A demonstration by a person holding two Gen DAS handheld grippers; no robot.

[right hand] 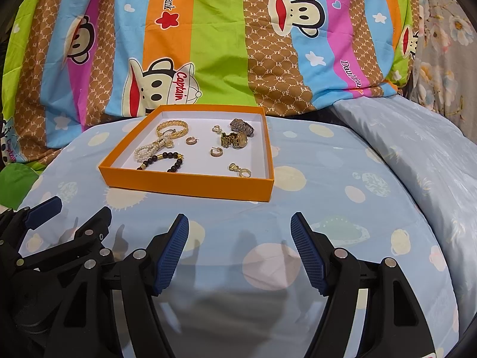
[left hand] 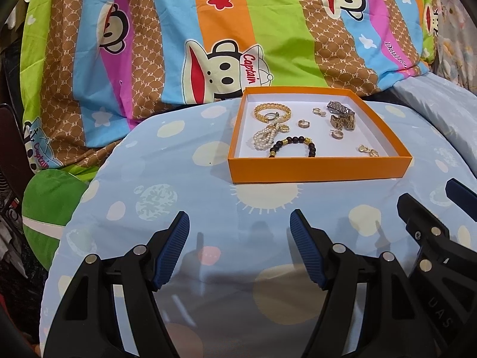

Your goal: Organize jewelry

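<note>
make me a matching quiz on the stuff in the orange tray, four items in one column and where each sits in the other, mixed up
Positions are as the right wrist view shows the orange tray.

Column 1
1. gold chain bracelet
2. gold watch
3. dark bead bracelet
4. gold ring pair

Column 2
A. near right area
B. far left corner
C. near left edge
D. far right area

Pairs: 1-B, 2-D, 3-C, 4-A
</note>
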